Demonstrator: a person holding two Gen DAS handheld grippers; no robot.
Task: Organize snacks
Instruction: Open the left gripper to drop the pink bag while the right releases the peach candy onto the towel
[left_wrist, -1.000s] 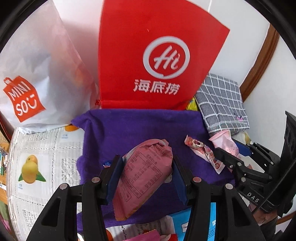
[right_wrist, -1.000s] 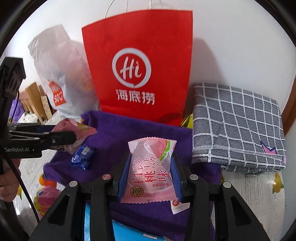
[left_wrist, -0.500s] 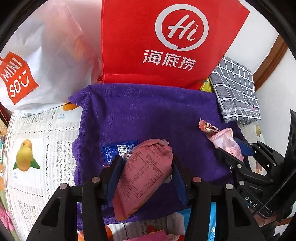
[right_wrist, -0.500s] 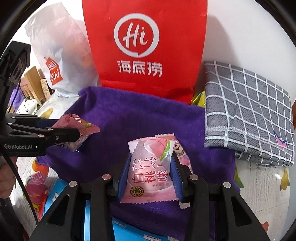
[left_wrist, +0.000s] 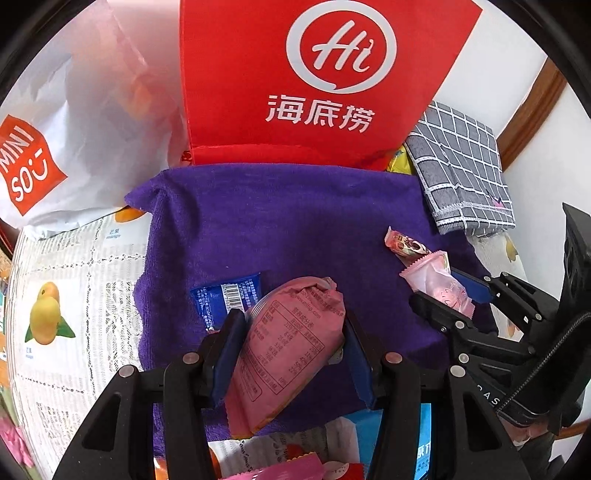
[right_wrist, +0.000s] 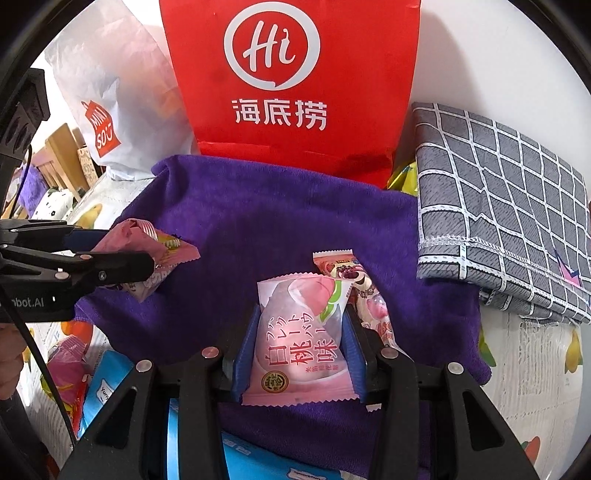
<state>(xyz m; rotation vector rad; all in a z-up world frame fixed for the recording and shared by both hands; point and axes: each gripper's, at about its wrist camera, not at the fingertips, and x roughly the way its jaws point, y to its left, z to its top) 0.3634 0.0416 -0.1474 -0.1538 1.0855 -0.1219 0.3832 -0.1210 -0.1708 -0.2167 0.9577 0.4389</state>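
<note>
My left gripper (left_wrist: 291, 315) is shut on a dark pink snack packet (left_wrist: 291, 350), held low over the purple towel (left_wrist: 277, 221). A small blue packet (left_wrist: 229, 299) lies on the towel just left of it. In the right wrist view, my right gripper (right_wrist: 302, 312) has a pale pink peach snack packet (right_wrist: 299, 347) between its blue pads, which still touch it while the jaws are opening. A strawberry-bear packet (right_wrist: 351, 273) lies on the towel right beside it. The left gripper (right_wrist: 129, 247) with its packet shows at that view's left edge.
A red paper bag (left_wrist: 314, 81) stands at the towel's far edge, with a white plastic bag (left_wrist: 74, 129) to its left and a folded grey checked cloth (left_wrist: 461, 166) to its right. A blue box (right_wrist: 107, 384) and more snacks lie near the front.
Both grippers have sunk toward the towel and tipped further down, each still carrying its packet. The blue packet has come into view beside the left gripper, the bear packet beside the right.
</note>
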